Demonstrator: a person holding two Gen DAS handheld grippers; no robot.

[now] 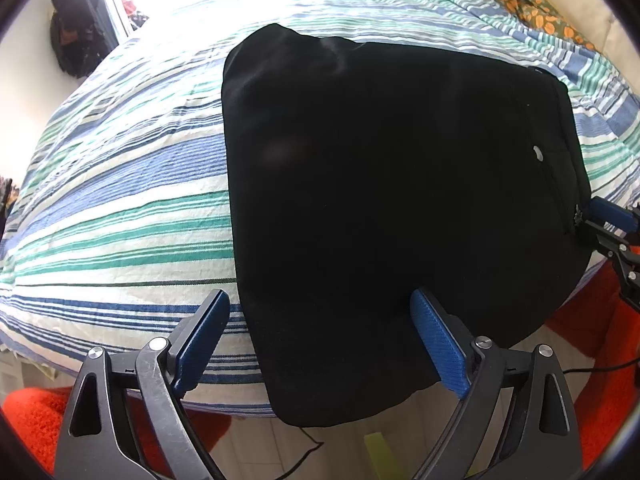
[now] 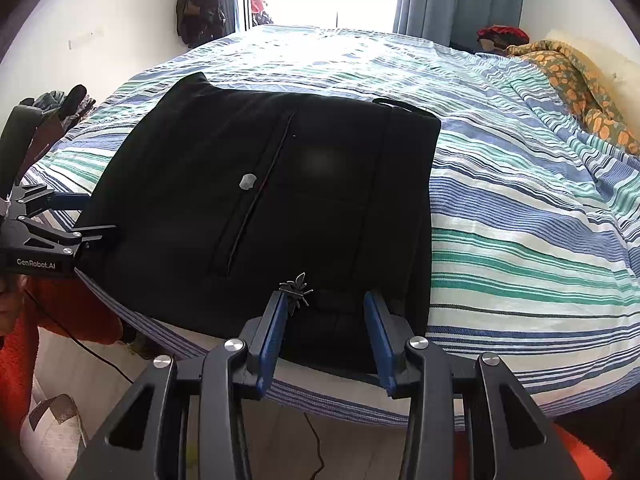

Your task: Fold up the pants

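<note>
Black pants (image 1: 380,200) lie folded in a wide flat bundle on the striped bed, one end hanging over the near edge. In the right wrist view the pants (image 2: 280,200) show a pocket seam and a grey button. My left gripper (image 1: 320,312) is open, its jaws spread around the hanging near-left corner of the pants. My right gripper (image 2: 326,304) is open, its jaws on either side of the waistband edge beside a small black bow trim (image 2: 296,286). The left gripper also shows in the right wrist view (image 2: 92,216), and the right gripper in the left wrist view (image 1: 600,216).
The striped blue, green and white bedspread (image 2: 520,220) covers the bed. An orange-patterned blanket (image 2: 576,80) lies at the far right. A person's red sleeve (image 1: 600,340) and a cable on the wooden floor (image 2: 316,440) are below the bed edge. Dark clothes (image 2: 200,4) hang on the wall.
</note>
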